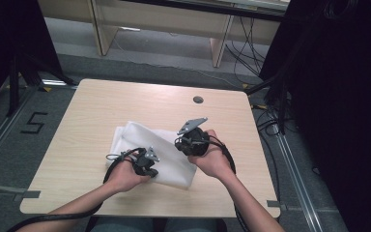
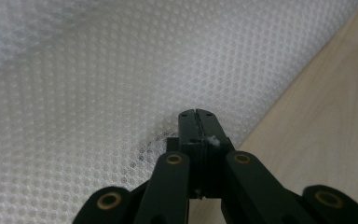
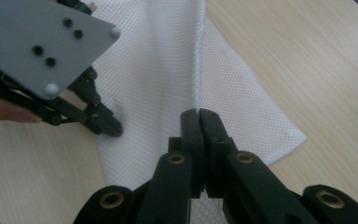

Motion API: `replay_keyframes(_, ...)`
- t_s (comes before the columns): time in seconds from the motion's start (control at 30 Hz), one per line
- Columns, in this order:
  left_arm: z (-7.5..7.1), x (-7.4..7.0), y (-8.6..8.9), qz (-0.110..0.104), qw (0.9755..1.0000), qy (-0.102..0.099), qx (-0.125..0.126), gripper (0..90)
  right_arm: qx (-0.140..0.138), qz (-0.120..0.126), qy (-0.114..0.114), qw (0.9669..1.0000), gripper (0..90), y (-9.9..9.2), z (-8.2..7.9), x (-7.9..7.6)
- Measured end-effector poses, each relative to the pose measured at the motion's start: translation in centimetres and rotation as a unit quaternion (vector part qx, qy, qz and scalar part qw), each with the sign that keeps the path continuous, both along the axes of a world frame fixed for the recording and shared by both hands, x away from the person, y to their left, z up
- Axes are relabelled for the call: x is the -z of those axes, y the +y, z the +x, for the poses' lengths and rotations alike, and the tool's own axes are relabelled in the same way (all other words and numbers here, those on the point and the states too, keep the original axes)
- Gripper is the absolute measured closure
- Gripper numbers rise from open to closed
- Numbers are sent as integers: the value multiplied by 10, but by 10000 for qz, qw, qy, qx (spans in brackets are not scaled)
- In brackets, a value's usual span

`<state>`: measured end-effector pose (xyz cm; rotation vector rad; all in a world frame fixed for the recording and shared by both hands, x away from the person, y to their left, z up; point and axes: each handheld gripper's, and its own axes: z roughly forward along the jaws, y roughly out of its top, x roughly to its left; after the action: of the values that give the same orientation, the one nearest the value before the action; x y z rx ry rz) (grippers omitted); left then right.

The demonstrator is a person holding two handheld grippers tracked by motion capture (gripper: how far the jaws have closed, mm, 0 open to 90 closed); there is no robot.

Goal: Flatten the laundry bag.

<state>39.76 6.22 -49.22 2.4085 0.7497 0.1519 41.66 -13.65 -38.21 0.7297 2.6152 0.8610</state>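
My left hand: forearm coming in from the lower left, fingers wrapped round the left gripper, which sits low and points forward and to the right, grey plate on top, jaws pressed together. My right hand: forearm coming in from the lower right, wrist cocked, holding the right gripper raised higher than the other, grey plate tilted up, jaws likewise pressed together. Cables trail back along both forearms.
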Motion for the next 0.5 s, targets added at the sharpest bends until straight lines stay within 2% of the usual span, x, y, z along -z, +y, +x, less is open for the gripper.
replay_keyframes(0.03, 4, 0, 2, 129, 9998, -43, 155, 893, -101, 33, -70, 9999, 900, 1, -1, 1)
replay_keyframes(0.07, 4, 0, 3, 109, 9999, -42, 94, 893, -205, 2, -124, 9997, 900, 0, -1, 0)
replay_keyframes(0.1, 3, 3, 1, -43, 10000, -8, -66, 893, -194, 32, -57, 9998, 900, 0, -3, 0)
replay_keyframes(0.13, 5, 2, 3, 105, 9999, -37, 45, 893, -179, 50, -91, 9998, 900, 1, -4, 0)
replay_keyframes(0.17, 6, 3, 3, 66, 10000, -27, 12, 893, -204, 91, -13, 9998, 900, 3, -6, 0)
replay_keyframes(0.2, 5, 4, 2, -49, 9999, -55, -134, 892, -220, 59, -101, 9997, 900, 2, -7, 0)
replay_keyframes(0.27, 7, 4, 4, -65, 9998, -113, -133, 892, -297, 88, -88, 9995, 900, 3, -8, 1)
replay_keyframes(0.3, 9, 3, 6, 57, 9999, -96, -9, 892, -210, 63, -59, 9997, 900, 4, -11, 1)
replay_keyframes(0.33, 8, 4, 5, -71, 9999, -25, -155, 892, -261, 86, -53, 9996, 900, 4, -12, 1)
replay_keyframes(0.37, 7, 5, 5, -135, 9995, -80, -258, 892, -271, 106, 2, 9996, 900, 4, -13, 1)
replay_keyframes(0.4, 6, 4, 5, -168, 9996, -40, -218, 892, -294, 66, 22, 9995, 900, 4, -14, 0)
replay_keyframes(0.5, 1, 0, 8, -174, 9998, -63, -103, 889, -120, 69, 72, 9999, 900, 5, -18, 1)
